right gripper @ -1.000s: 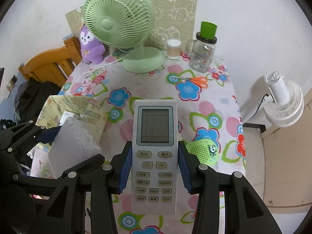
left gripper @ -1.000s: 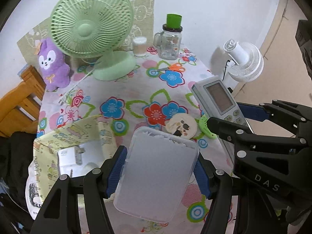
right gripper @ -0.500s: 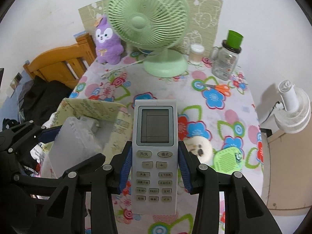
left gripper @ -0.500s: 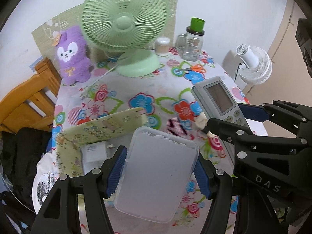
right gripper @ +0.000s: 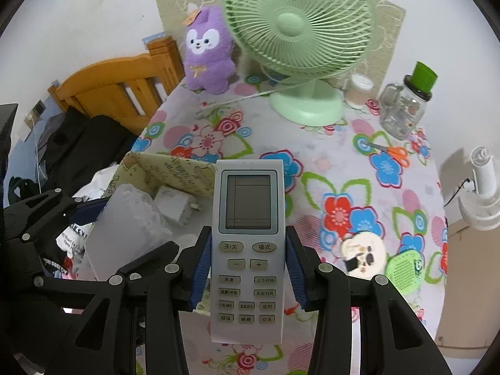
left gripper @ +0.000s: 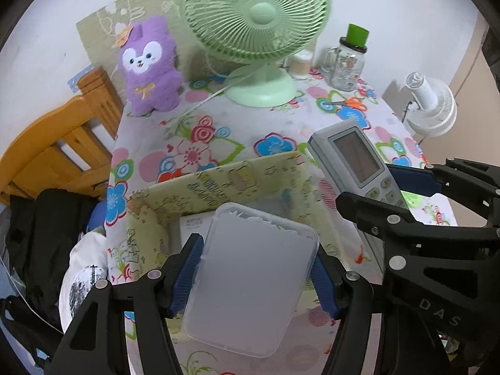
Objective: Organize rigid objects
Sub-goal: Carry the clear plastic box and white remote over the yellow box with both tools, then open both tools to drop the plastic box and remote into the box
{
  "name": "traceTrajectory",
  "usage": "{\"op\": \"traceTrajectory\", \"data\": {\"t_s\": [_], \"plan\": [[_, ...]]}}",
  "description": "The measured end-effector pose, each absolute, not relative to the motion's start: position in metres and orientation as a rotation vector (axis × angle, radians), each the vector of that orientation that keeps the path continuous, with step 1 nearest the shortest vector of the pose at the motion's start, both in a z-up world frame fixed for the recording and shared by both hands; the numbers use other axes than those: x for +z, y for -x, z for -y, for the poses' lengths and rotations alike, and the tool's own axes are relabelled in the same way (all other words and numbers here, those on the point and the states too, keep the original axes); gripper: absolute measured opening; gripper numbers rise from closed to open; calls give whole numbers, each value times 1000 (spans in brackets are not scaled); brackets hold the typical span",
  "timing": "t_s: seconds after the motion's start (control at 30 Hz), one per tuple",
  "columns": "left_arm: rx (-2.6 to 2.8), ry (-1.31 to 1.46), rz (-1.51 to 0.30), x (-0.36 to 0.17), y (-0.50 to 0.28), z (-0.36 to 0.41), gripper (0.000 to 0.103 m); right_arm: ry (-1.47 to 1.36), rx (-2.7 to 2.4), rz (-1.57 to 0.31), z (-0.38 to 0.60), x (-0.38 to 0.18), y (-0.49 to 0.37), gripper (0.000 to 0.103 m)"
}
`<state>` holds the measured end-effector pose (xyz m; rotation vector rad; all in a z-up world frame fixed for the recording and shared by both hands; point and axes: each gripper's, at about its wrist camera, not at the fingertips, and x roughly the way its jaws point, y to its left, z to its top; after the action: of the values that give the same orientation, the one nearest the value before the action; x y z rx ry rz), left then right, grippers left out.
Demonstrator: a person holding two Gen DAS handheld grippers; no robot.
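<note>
My left gripper is shut on a frosted clear plastic case and holds it above the open yellow patterned box. A white charger lies inside that box. My right gripper is shut on a white air-conditioner remote, held just right of the box; the remote also shows in the left wrist view. The case shows at the left of the right wrist view.
On the floral tablecloth stand a green fan, a purple plush, a glass jar with green lid, orange scissors, a round white coaster and a green disc. A wooden chair is at left.
Both grippers have moved left with their loads. The case now hangs over the yellow box, and the remote is beside the box's right wall.
</note>
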<state>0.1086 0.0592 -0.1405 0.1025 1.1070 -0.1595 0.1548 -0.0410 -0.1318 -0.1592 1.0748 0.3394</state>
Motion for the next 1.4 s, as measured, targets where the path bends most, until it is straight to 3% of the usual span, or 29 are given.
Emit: {"op": "traceTrajectory", "data": {"t_s": [0.37,0.53,0.83,0.87,0.9,1.07,1.4], "plan": [[-91,-104,-1180,-175,-132,-88,69,166,367,-1139,11,-158,-173,47],[-55,-112,-1192,-182,-133,-95,93,169,383,-1168,0,-171,-182,47],[-55,-123,-1234,-192,-134,-97,94,155,409,-1213,-10,-190,-190,49],[-59,-127,-1234,-192,-134,-96,94,163,404,-1208,-10,-189,-189,54],[-66,-130,-1235,-191,-133,-95,94,167,399,-1198,-10,-187,-188,67],[-84,-133,-1226,-184,-129,-89,94,172,353,-1154,0,-171,-181,87],[-123,-142,-1166,-157,-113,-70,95,125,297,-1122,30,-146,-161,92]]}}
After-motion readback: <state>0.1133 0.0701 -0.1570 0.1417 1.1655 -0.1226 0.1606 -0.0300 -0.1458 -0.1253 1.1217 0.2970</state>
